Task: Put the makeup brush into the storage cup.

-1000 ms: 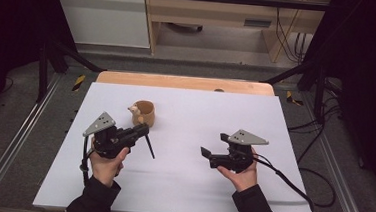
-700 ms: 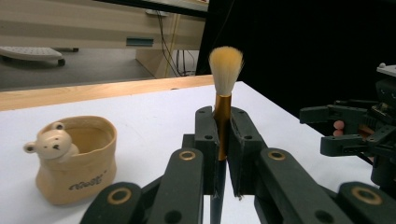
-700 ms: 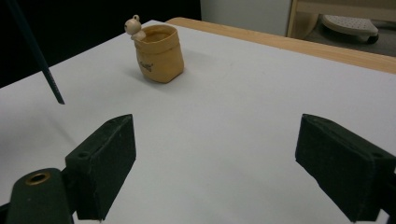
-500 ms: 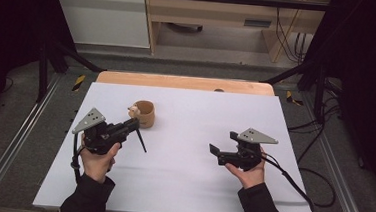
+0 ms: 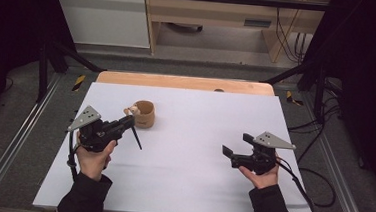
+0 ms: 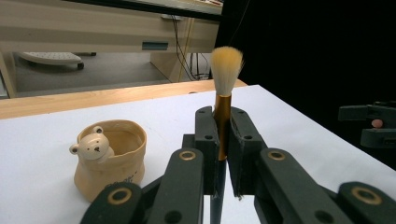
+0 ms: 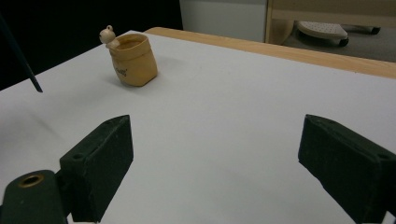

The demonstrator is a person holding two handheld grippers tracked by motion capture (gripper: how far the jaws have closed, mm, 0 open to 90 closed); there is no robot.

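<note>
So the left gripper [image 6: 219, 154] has its jaws clamped on a brush [image 6: 224, 93], gripping it on the gold ferrule with the pale bristles sticking up and the dark handle hanging down below. From the high view the brush [image 5: 135, 135] is held off the white surface [image 5: 195, 186], tilted, just beside the little tan bear pot [image 5: 143, 114] but not over its mouth. The pot [image 6: 109, 156] looks empty inside as far as the left gripper view shows. The right gripper [image 5: 234, 152] sits well apart on the other side with its jaws spread wide and nothing between them. Looks like the pickup part is done and what's left is the actual drop: swing the brush over the pot, get the handle end pointing into the opening, lower it and let go. Probably about halfway there.
</note>
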